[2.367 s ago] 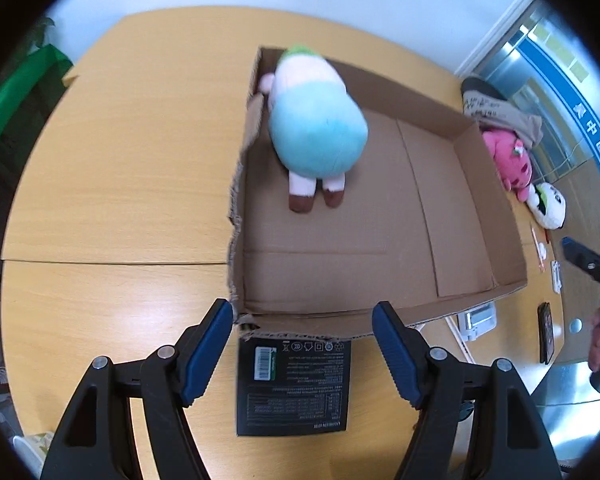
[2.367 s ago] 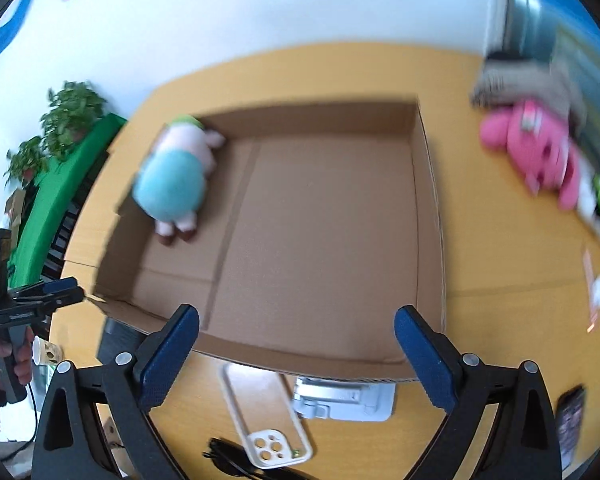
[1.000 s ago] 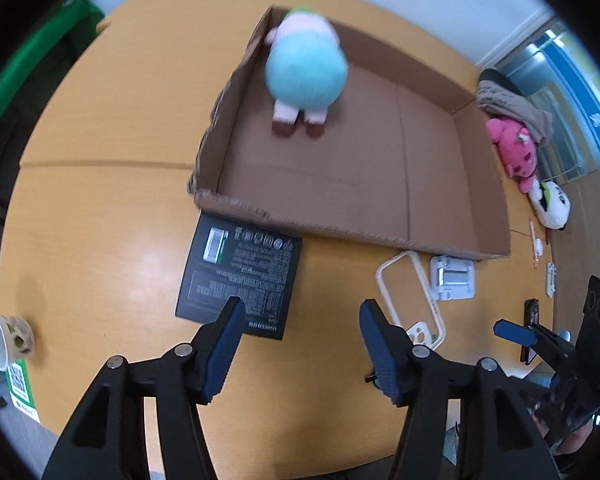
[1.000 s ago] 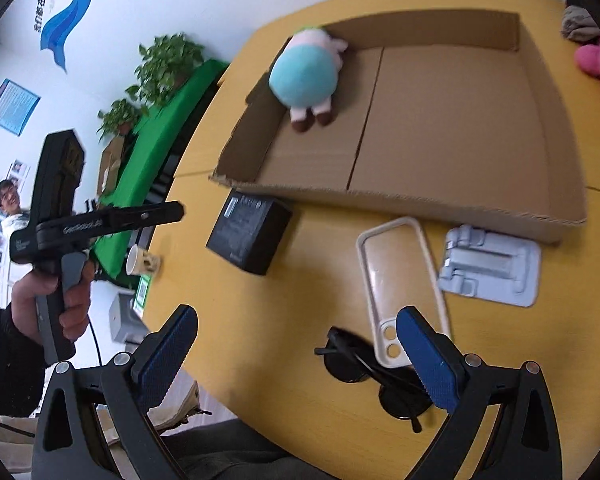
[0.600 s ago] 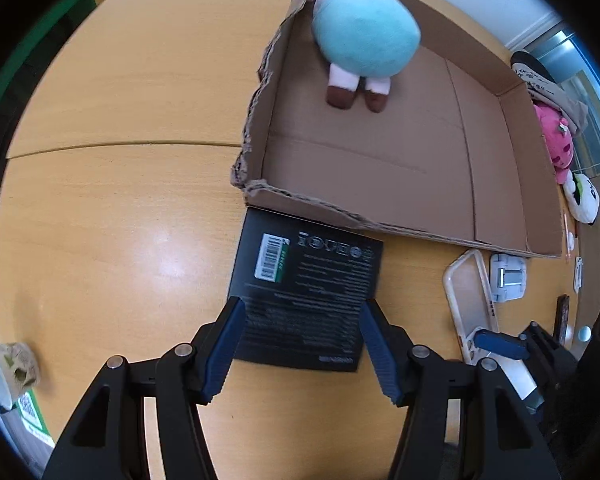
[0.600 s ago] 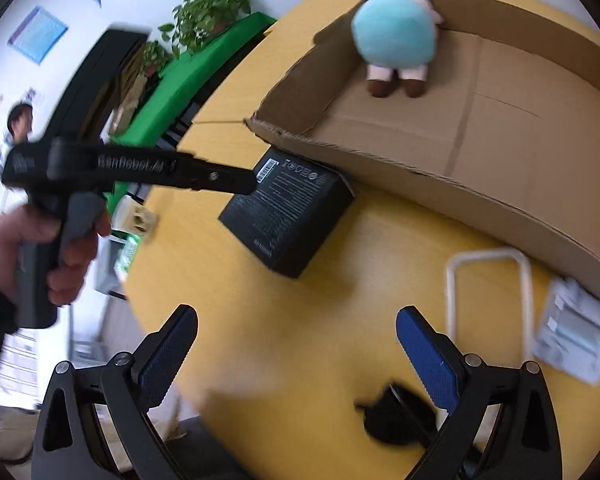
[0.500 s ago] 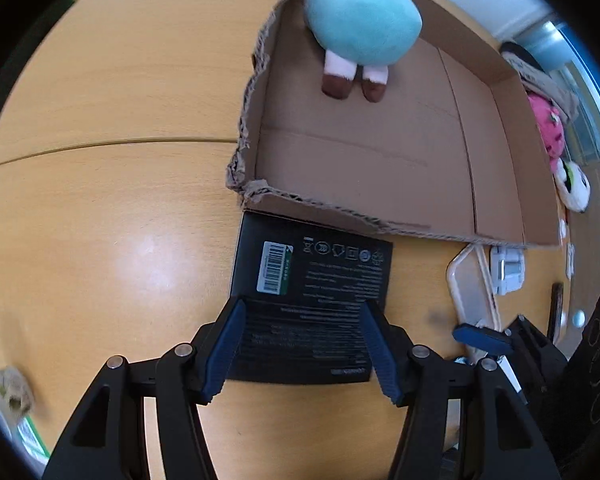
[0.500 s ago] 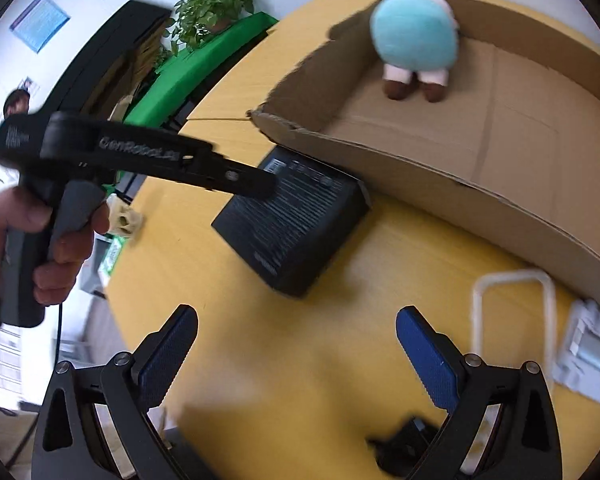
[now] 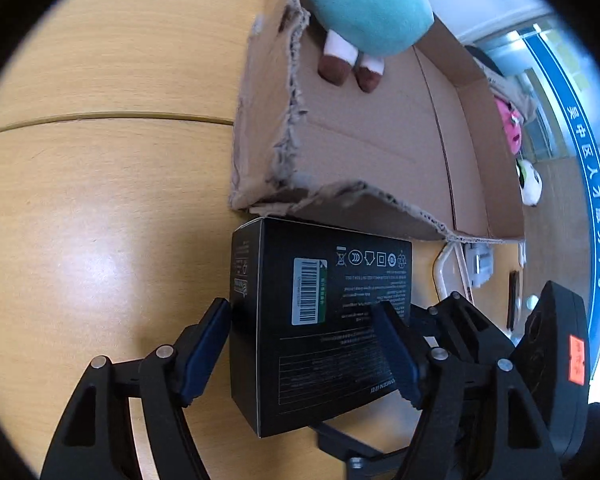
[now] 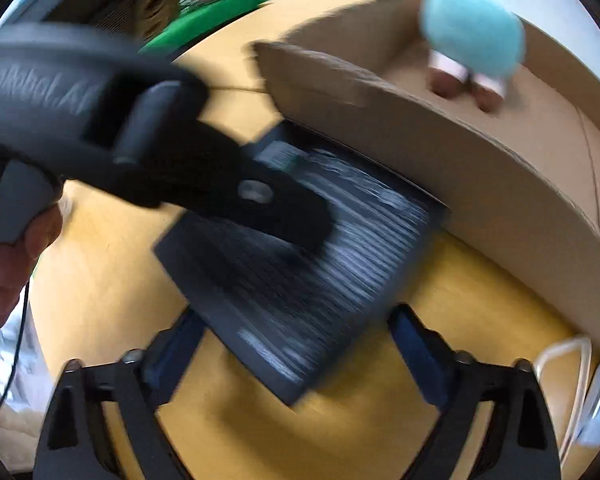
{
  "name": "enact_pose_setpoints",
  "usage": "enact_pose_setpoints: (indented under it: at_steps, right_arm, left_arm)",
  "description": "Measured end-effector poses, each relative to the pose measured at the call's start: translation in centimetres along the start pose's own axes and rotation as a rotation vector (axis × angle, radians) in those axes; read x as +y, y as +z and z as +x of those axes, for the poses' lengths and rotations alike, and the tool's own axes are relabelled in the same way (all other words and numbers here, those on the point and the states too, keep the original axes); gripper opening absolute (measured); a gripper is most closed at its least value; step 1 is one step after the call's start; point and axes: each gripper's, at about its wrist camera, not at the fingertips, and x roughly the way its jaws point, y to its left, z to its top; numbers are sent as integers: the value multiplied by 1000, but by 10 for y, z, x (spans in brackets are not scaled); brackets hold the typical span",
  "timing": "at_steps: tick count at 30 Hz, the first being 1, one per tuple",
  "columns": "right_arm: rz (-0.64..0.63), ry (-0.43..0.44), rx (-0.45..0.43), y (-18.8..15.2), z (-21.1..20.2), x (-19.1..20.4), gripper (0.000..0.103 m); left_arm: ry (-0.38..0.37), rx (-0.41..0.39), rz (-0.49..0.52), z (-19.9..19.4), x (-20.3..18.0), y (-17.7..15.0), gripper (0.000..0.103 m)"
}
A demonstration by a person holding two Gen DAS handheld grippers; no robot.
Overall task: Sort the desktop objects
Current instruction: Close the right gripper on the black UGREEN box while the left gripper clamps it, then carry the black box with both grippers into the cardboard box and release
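Note:
A black product box point(image 9: 332, 356) lies flat on the wooden table point(image 9: 100, 200), its far edge against the near wall of the open cardboard box point(image 9: 260, 120). My left gripper point(image 9: 302, 318) straddles the black box; its jaws are opening, the left pad beside the box's side face. In the right wrist view, blurred, the black box point(image 10: 320, 260) has its near corner between the fingers of my right gripper point(image 10: 296, 320), whose jaws are closing without pressing on it. The left gripper's finger point(image 10: 284, 208) lies over the box top. A turquoise plush toy point(image 9: 368, 8) sits in the cardboard box's far corner.
A white phone case point(image 9: 444, 264) and a grey stand point(image 9: 478, 264) lie right of the black box, with a dark phone point(image 9: 512, 304) beyond. A pink plush point(image 9: 508, 128) and a black-and-white plush point(image 9: 530, 186) lie past the cardboard box. A hand point(image 10: 4, 260) holds the left gripper.
Both grippers came down and closed in on the black box. The left one now has the box between its fingers, and the right one swung over from the phone case side.

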Motion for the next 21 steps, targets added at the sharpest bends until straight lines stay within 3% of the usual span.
enact_pose_setpoints:
  at_steps: [4, 9, 18, 21]
  right_arm:
    - [35, 29, 28, 2, -7, -5, 93]
    - [1, 46, 12, -14, -42, -17, 93]
    - [-5, 53, -98, -38, -141, -66, 91]
    - [-5, 21, -165, -29, -173, -80, 89]
  left_arm:
    - [21, -25, -20, -8, -8, -7, 70]
    - [39, -83, -20, -25, -45, -28, 65]
    - [82, -211, 41, -58, -144, -41, 65]
    - [87, -250, 88, -65, -183, -33, 65]
